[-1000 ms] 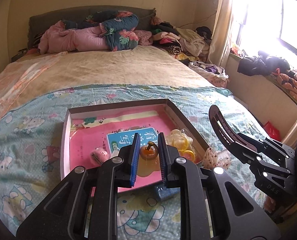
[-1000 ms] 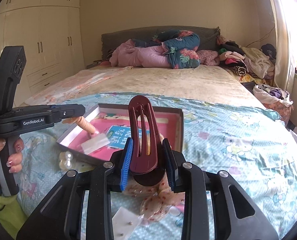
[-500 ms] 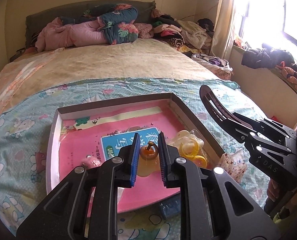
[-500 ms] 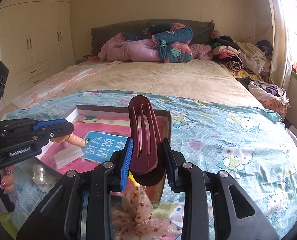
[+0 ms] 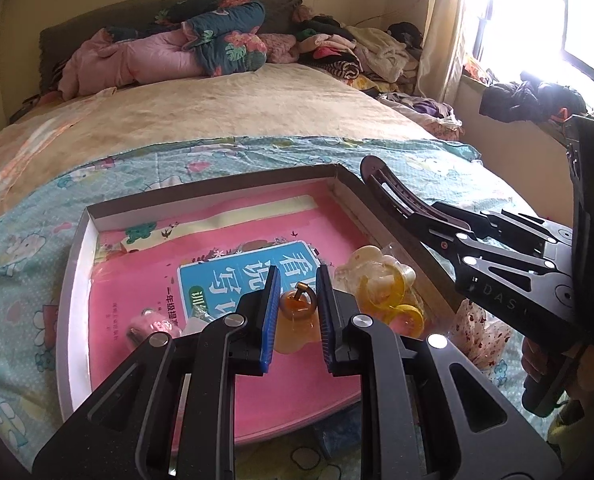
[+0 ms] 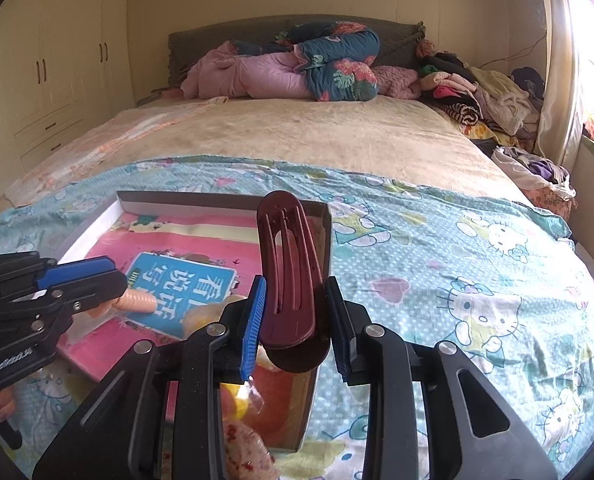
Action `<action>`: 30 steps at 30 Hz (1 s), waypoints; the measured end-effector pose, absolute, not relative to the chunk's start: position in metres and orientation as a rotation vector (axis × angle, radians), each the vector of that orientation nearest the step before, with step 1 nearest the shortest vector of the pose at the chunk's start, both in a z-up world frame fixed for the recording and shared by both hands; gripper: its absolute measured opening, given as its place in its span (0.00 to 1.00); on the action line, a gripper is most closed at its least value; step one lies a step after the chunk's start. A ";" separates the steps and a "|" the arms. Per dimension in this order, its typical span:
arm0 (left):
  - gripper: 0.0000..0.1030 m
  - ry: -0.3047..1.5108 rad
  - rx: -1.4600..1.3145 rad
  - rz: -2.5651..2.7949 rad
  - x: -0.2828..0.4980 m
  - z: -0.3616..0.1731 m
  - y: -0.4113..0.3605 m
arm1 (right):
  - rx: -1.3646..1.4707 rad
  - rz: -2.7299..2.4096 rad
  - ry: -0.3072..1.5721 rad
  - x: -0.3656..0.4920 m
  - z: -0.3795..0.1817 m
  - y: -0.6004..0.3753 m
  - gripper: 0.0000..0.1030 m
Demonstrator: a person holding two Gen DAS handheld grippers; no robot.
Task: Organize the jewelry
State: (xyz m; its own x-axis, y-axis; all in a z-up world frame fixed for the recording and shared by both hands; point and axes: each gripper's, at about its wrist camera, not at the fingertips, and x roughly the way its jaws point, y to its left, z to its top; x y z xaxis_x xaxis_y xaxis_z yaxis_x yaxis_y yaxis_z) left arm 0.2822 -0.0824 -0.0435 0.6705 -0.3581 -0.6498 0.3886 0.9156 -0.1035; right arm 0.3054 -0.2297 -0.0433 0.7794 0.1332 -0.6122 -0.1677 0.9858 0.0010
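Left wrist view: an amber pendant in a clear sleeve (image 5: pixel 297 312) is pinched between the blue pads of the left gripper (image 5: pixel 296 314), low in the centre of the frame, above the pink floor of the shallow box (image 5: pixel 79 240). It is judged to be held there for setting down beside the pieces already gathered: a packet of yellow rings (image 5: pixel 381 292) lies to its right against the box wall, and a small pink item (image 5: pixel 153 326) lies to its left, too blurred to name.

In the right wrist view, a maroon hair clip (image 6: pixel 289 276) is gripped at its base by the right gripper (image 6: pixel 295 320), its long end pointing up past the box's right wall in mid-frame. This upright hold is probably meant to leave the clip free to be lowered over the rim. A floral fabric piece (image 6: pixel 249 452) sits on the bed (image 6: pixel 457 280) at the lower edge, outside the box, apparently not yet sorted.
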 end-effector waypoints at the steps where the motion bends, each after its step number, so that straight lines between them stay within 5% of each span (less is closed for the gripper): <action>1: 0.11 0.723 0.045 -0.420 0.282 -0.044 -0.083 | -0.053 0.162 0.663 0.308 -0.046 -0.230 0.28; 26: 0.12 0.757 0.043 -0.409 0.284 -0.059 -0.076 | -0.027 0.174 0.748 0.320 -0.068 -0.228 0.29; 30: 0.12 0.755 0.037 -0.404 0.282 -0.058 -0.074 | -0.005 0.170 0.720 0.310 -0.059 -0.234 0.37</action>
